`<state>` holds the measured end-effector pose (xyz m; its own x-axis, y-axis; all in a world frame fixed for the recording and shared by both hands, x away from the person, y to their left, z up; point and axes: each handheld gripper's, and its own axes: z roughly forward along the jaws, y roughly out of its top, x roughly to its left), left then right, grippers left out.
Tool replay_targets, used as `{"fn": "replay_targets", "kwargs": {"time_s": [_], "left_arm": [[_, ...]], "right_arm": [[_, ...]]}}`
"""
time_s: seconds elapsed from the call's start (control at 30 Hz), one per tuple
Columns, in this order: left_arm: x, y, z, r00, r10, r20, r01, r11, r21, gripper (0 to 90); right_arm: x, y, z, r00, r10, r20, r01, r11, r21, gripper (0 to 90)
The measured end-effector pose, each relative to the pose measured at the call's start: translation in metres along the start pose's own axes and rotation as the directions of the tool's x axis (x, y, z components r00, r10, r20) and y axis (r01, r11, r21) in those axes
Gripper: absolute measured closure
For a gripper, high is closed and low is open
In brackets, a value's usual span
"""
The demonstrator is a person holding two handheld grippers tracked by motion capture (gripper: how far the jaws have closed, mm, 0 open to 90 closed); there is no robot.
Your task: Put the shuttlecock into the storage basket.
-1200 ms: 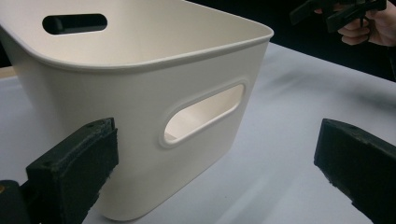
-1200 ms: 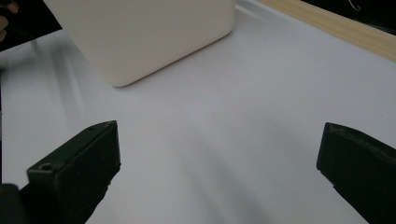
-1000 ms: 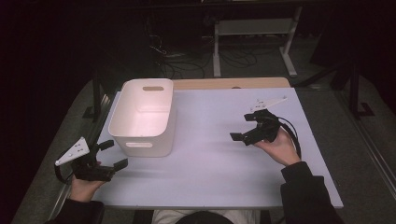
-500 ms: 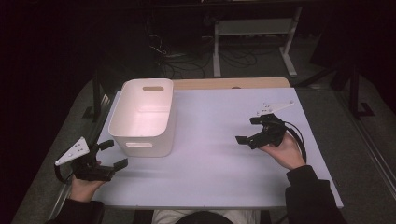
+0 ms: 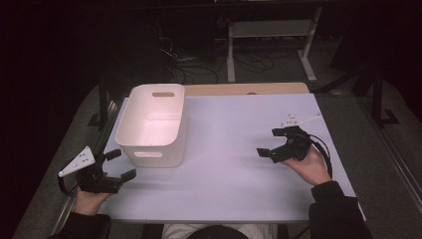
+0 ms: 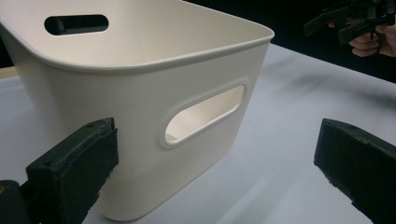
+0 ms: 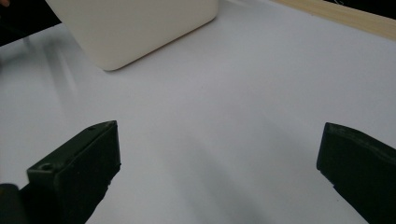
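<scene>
While both hands rest low in the frame, the left gripper (image 5: 121, 164) at lower left gapes wide just beside the white rectangular plastic bin (image 5: 154, 124) at left of centre; the right gripper (image 5: 268, 142) at right, also spread and holding nothing, hovers over the pale grey tabletop (image 5: 234, 164), well apart from it
</scene>
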<state>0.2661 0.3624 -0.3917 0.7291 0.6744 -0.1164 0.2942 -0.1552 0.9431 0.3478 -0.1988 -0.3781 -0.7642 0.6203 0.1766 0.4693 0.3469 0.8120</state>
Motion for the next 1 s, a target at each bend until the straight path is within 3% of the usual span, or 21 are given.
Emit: {"fn": "replay_targets", "kwargs": {"time_s": [0.5, 1.0], "left_arm": [[0.0, 0.0, 0.0, 1.0, 0.004, -0.002, -0.004, 1.0, 0.003, 0.0], [0.0, 0.0, 0.0, 1.0, 0.004, -0.003, -0.004, 1.0, 0.004, 0.0]], "right_arm": [[-0.004, -0.019, -0.011, 0.9995, 0.021, 0.025, -0.021, 1.0, -0.018, 0.0], [-0.008, -0.045, -0.028, 0.9975, 0.046, 0.053, -0.042, 0.997, -0.071, 0.0]]}}
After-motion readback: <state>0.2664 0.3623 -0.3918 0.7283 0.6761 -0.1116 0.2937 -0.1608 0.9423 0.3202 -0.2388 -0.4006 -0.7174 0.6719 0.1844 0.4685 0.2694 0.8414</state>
